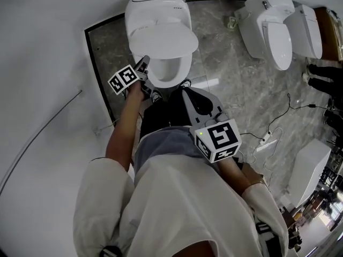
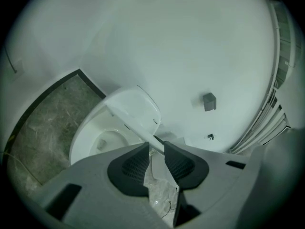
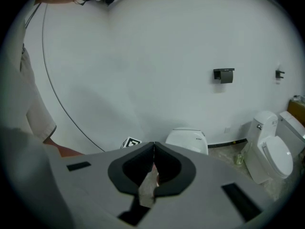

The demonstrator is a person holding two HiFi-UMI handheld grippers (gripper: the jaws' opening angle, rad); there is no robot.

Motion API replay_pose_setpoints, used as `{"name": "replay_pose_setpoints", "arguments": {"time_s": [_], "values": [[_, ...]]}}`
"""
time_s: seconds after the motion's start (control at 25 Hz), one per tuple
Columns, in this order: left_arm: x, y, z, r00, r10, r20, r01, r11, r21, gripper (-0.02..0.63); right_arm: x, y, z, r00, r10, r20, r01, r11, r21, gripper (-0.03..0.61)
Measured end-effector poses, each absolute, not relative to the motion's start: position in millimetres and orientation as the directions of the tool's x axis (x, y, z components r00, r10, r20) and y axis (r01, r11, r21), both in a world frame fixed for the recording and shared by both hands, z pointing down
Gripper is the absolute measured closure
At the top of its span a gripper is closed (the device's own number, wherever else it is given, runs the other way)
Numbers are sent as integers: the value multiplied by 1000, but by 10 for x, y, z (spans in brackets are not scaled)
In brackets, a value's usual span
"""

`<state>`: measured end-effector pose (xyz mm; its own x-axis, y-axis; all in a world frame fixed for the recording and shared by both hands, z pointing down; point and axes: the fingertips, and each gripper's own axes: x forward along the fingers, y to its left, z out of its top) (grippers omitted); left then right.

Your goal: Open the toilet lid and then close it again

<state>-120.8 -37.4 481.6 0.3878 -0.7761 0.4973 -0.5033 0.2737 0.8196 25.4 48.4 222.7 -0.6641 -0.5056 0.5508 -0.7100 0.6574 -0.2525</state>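
Note:
A white toilet stands against the wall at the top of the head view, its lid (image 1: pixel 163 39) lifted partway and hanging over the open bowl (image 1: pixel 163 73). My left gripper (image 1: pixel 144 64) is at the lid's front left edge. In the left gripper view the lid (image 2: pixel 136 106) slants above the bowl (image 2: pixel 102 140), and its rim runs into the narrow gap of the left gripper (image 2: pixel 156 146), which is shut on it. My right gripper (image 1: pixel 185 91) hovers in front of the bowl, apart from it. In its own view the right gripper (image 3: pixel 153 146) is shut and empty, with the toilet (image 3: pixel 187 140) beyond.
Two more white toilets (image 1: pixel 268 25) (image 1: pixel 305 31) stand on the marble floor at the right, and another white fixture (image 1: pixel 311 170) at the lower right. Cables and a power strip (image 1: pixel 266 139) lie between them. A dark holder (image 3: pixel 224 75) hangs on the white wall.

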Motion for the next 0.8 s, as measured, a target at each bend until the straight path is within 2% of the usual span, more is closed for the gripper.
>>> {"name": "replay_pose_setpoints", "arguments": {"time_s": [0.8], "values": [[-1505, -1248, 4311, 326, -853, 407, -462, 232, 856, 514, 409, 238, 2026, -663, -543, 514, -724, 640, -258, 568]]}}
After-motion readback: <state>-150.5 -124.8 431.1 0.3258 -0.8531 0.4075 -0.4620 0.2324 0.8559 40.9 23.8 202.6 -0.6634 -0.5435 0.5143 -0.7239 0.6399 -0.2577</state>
